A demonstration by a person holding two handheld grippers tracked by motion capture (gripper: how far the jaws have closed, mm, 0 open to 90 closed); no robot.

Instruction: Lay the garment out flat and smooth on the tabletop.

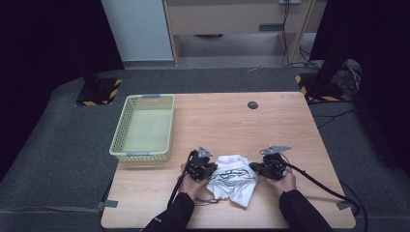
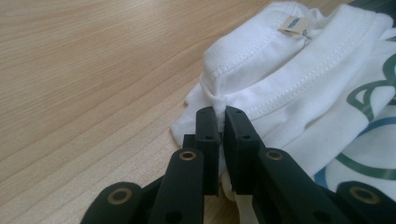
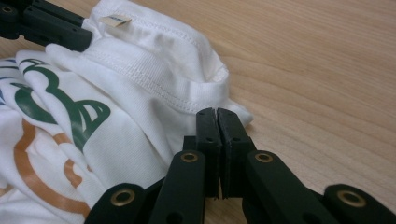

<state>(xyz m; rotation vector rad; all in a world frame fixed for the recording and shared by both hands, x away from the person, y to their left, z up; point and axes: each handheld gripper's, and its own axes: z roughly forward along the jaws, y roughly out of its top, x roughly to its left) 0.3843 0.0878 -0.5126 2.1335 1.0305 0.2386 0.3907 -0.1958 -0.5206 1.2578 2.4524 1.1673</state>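
A crumpled white T-shirt (image 1: 233, 180) with a green, blue and orange print lies near the table's front edge, between my two grippers. My left gripper (image 1: 214, 169) sits at the shirt's left side. In the left gripper view its jaws (image 2: 221, 116) stand shut, pinching a fold of the white T-shirt (image 2: 299, 79) beside the ribbed collar. On the shirt's right side, my right gripper (image 1: 253, 168) has its jaws (image 3: 217, 116) pressed together on the T-shirt's (image 3: 140, 93) edge by the collar seam. The left gripper's black jaws (image 3: 42, 25) show at the top left of the right gripper view.
A pale yellow-green plastic basket (image 1: 121, 135) stands empty at the table's left edge. A small dark round cap (image 1: 252, 105) sits in the tabletop near the back. Bare wood lies behind and to the right of the shirt. Black stand bases with hazard stripes rest on the floor behind the table.
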